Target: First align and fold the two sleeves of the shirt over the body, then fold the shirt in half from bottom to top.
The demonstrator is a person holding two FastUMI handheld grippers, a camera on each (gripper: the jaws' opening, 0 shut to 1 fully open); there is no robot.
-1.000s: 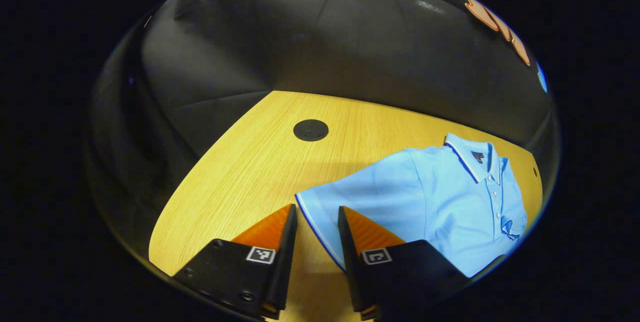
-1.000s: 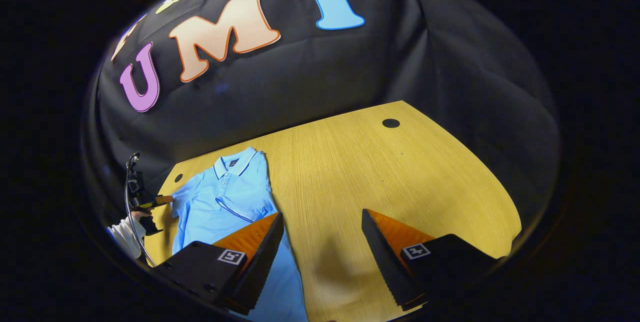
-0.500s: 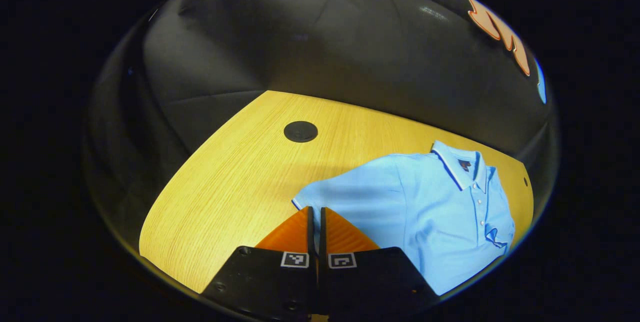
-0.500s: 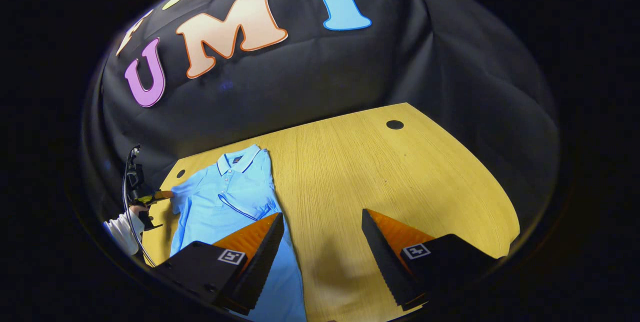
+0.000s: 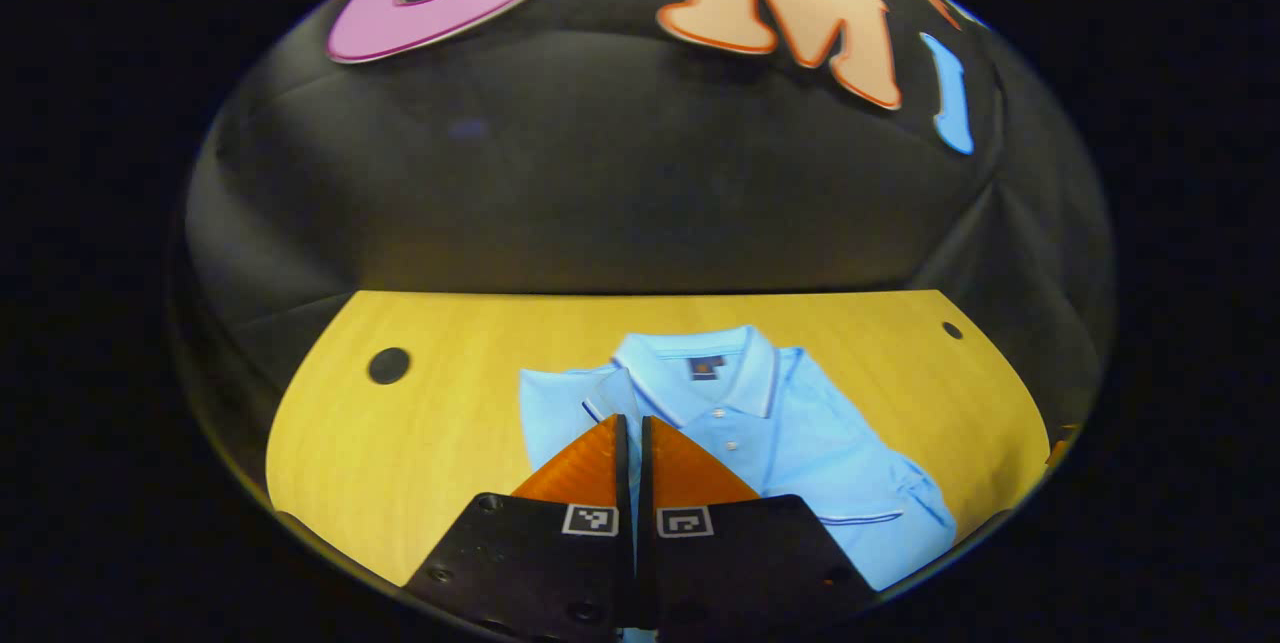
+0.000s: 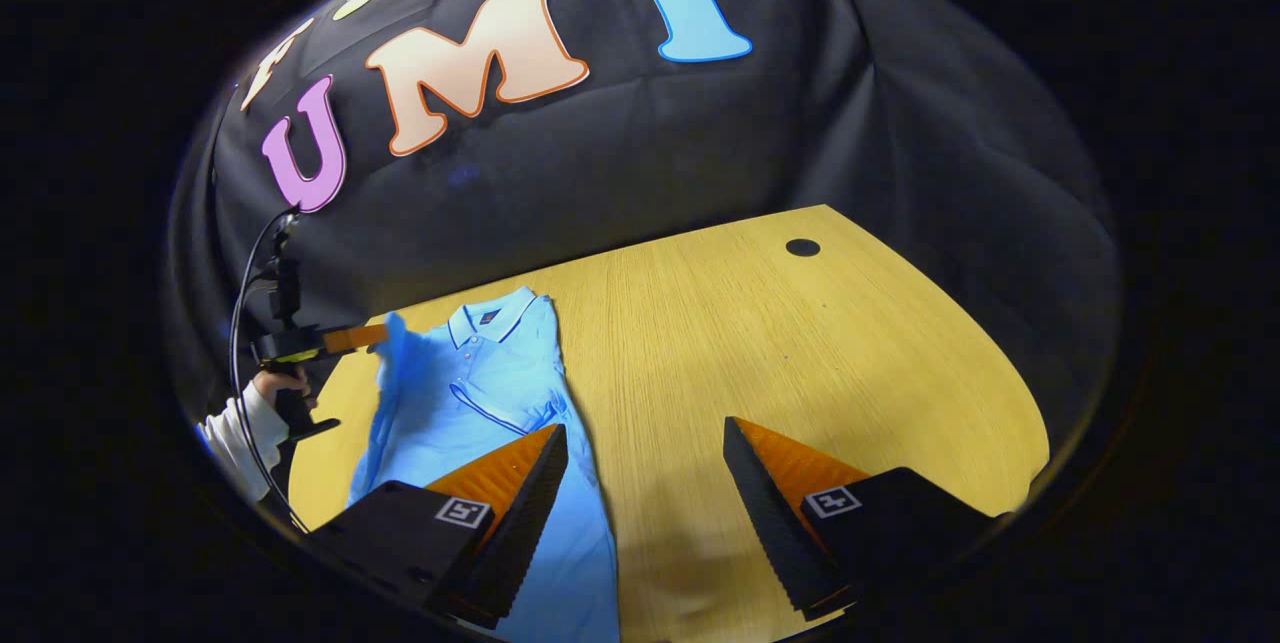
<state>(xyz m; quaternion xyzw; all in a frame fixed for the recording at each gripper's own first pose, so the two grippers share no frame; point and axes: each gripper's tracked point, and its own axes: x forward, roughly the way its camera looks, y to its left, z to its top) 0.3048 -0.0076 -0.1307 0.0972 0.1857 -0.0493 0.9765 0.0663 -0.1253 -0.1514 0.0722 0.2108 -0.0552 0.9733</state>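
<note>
Left gripper [image 5: 630, 433] pinches the shirt [image 5: 790, 443] sleeve cuff [image 6: 395, 343]; right gripper [image 6: 645, 453] gapes empty. Cloth looks limp and light, so I'd grip hems

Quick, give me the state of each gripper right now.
Left gripper: closed on the shirt sleeve, lifting it over the body.
Right gripper: open, holding nothing, above the table.

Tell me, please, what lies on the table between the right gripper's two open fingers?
In the right gripper view, bare wooden table shows between the right gripper's fingers; the blue shirt lies by its left finger, reaching under it.
</note>
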